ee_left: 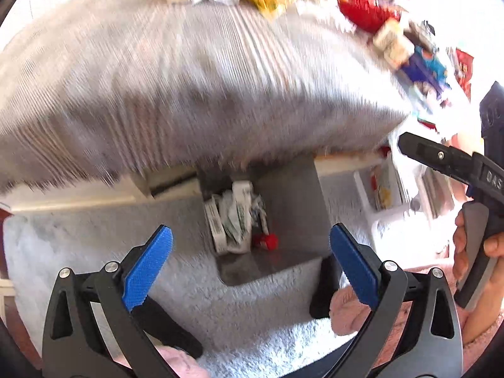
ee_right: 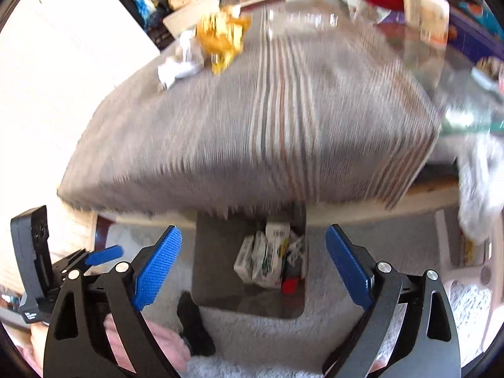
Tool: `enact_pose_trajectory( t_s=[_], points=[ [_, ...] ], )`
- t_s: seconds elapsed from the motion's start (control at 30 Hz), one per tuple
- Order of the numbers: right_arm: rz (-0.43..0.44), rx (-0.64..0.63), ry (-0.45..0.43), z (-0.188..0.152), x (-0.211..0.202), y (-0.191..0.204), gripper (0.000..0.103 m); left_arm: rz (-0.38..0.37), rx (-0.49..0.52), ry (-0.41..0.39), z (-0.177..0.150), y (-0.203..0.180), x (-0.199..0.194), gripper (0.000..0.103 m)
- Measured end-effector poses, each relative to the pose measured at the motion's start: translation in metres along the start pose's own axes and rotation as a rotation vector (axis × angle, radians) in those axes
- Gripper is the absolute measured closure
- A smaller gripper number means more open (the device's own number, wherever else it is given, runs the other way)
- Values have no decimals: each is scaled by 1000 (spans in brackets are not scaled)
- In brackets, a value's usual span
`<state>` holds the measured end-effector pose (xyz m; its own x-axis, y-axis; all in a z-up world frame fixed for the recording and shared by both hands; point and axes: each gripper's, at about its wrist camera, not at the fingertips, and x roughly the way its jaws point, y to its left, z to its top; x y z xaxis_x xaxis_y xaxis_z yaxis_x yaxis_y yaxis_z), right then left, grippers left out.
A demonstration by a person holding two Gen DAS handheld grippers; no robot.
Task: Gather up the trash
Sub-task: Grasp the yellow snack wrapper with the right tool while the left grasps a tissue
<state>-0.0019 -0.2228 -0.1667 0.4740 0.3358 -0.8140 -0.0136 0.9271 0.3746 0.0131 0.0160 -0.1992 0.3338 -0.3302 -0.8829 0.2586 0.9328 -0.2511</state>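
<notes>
Below the striped cloth (ee_right: 267, 119) edge, the gray bin (ee_right: 214, 252) already holds wrappers (ee_right: 264, 258), while both grippers (ee_left: 252, 264) (ee_right: 252, 264) are held empty with jaws apart, so the yellow wrapper (ee_right: 222, 39) and crumpled paper (ee_right: 178, 69) far behind the cloth could be fumbled through blurred, hasty reaching.

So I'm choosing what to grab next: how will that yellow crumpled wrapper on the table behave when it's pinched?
The yellow crumpled wrapper looks thin and creased, so it is probably light and will likely squash flat between the pads. It lies against crumpled white paper, which may drag along. Blur hides its surface, so slipperiness is unclear.
</notes>
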Motion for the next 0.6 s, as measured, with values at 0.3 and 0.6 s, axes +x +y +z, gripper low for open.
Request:
enact_pose_trajectory(
  t_s=[0.3, 0.6],
  points=[
    [-33, -15, -111, 94, 19, 30, 9, 141, 15, -196, 95, 27, -36, 8],
    [-99, -80, -136, 147, 81, 56, 35, 174, 42, -290, 167, 39, -9, 23]
  ],
)
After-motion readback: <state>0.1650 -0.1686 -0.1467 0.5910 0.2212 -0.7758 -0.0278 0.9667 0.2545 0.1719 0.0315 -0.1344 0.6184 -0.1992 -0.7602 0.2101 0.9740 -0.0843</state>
